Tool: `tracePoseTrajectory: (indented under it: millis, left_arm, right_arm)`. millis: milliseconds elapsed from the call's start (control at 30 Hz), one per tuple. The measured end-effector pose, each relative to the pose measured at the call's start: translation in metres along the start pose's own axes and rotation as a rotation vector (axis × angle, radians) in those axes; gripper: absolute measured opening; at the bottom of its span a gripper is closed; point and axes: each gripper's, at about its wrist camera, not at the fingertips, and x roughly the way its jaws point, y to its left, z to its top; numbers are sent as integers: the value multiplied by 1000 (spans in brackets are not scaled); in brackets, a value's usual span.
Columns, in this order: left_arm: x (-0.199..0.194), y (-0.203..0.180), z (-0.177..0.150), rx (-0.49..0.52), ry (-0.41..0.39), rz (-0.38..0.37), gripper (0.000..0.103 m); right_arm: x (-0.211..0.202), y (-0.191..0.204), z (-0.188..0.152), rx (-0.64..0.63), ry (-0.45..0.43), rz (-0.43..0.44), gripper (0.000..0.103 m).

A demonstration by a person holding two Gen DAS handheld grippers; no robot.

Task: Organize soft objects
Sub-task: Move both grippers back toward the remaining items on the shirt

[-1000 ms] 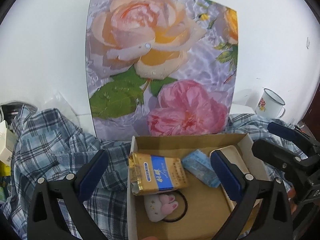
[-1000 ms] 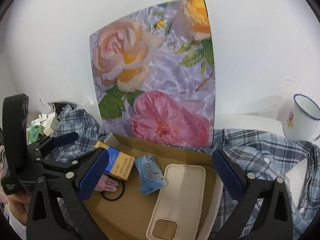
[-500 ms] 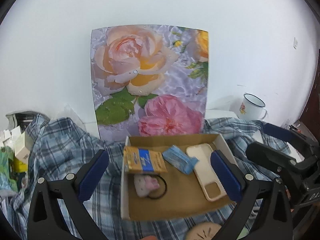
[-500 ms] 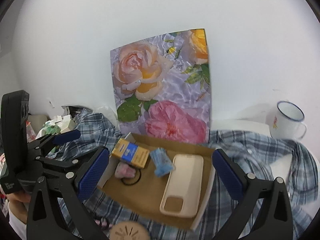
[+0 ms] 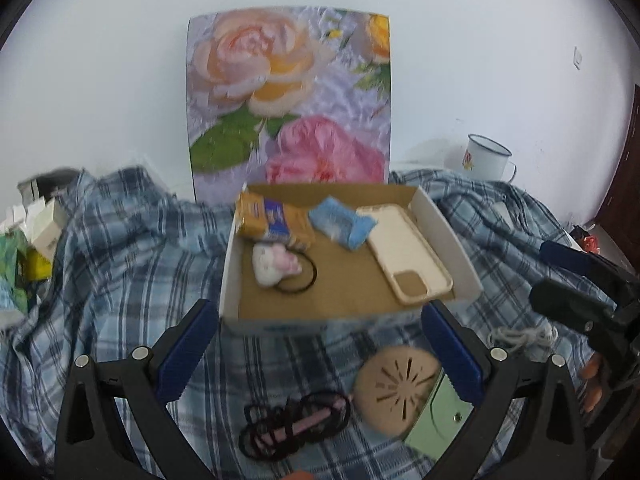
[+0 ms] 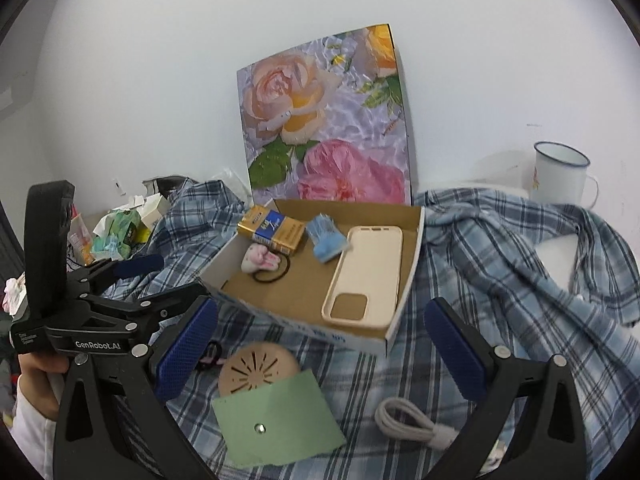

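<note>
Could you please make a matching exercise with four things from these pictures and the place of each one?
Things:
1. phone case
2. mug
3. cable
4. hair ties

Places:
A. by the wall, behind the shirt
B. inside the box
C. on the shirt, left of the round disc
D. on the shirt, right of the green card

Pairs: 1-B, 2-A, 3-D, 4-C

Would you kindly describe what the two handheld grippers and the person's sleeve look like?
Both grippers, left and right, are black frames with silver rivets and two fingers faced with textured blue pads. In the right wrist view the left gripper's body reads "GenRobot.AI" in white and carries a tall black block behind. The hand holding it wears a white sleeve.
</note>
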Motion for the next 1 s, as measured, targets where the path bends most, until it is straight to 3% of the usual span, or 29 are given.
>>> tracePoseTrajectory:
  millis: [633,800,900,1000]
  left_arm:
    - [4,17,-54,-58,87,14,103]
    - [9,24,-59,-96,123,0,103]
    - [17,26,-64,-117,163,-35,103]
    - [21,31,-66,-144,183,-19,103]
  right_arm:
    - [-4,-2,-30,-47,54,8,103]
    - [1,13,-35,-133,86,62,103]
    - [11,22,-41,-180,131,62,103]
    - [16,29,-46,-214,159,61,103]
